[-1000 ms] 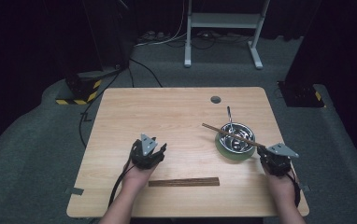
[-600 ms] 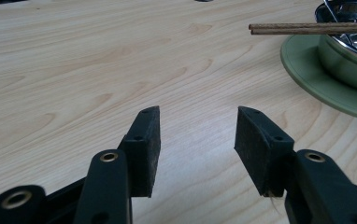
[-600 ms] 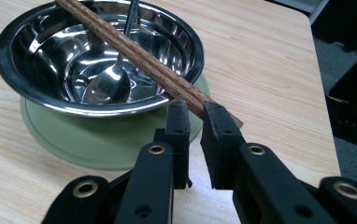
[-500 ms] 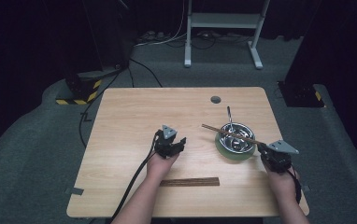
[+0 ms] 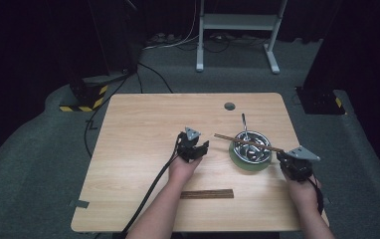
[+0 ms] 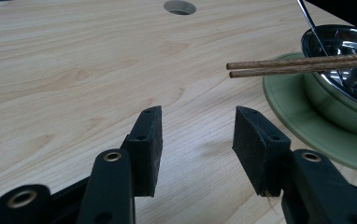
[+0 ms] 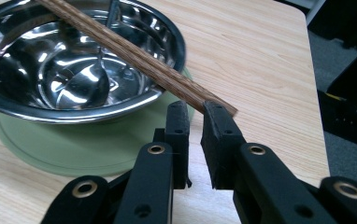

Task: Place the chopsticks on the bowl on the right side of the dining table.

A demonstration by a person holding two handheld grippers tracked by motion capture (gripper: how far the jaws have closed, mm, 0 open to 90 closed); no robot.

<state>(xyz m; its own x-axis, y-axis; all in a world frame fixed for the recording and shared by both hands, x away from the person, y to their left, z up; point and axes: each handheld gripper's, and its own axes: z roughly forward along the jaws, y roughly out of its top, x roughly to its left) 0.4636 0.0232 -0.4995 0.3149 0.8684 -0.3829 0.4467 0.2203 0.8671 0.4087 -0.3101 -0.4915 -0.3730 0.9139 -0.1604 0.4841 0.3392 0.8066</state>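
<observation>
Chopsticks [image 5: 247, 143] are lying as a pair across a steel bowl [image 5: 250, 147], reaching from its 10 o'clock side to past its 4 o'clock rim, at the right of the bench [image 5: 143, 124]. The bowl is sitting on a green plate [image 5: 242, 164], with a spoon [image 5: 244, 127] leaning out toward 12 o'clock. The right gripper [image 7: 194, 111] is holding its fingers almost together on either side of the chopsticks' near tip, a narrow gap showing between them; whether they are pinching the wood cannot be told. The left gripper [image 6: 197, 123] is hovering over bare bench at the bowl's 9 o'clock, its fingers wide apart and holding nothing, with the chopsticks' far ends sticking out ahead of it. A wooden bar [image 5: 207, 193] is lying flat near the bench's 6 o'clock edge, between the person's forearms.
</observation>
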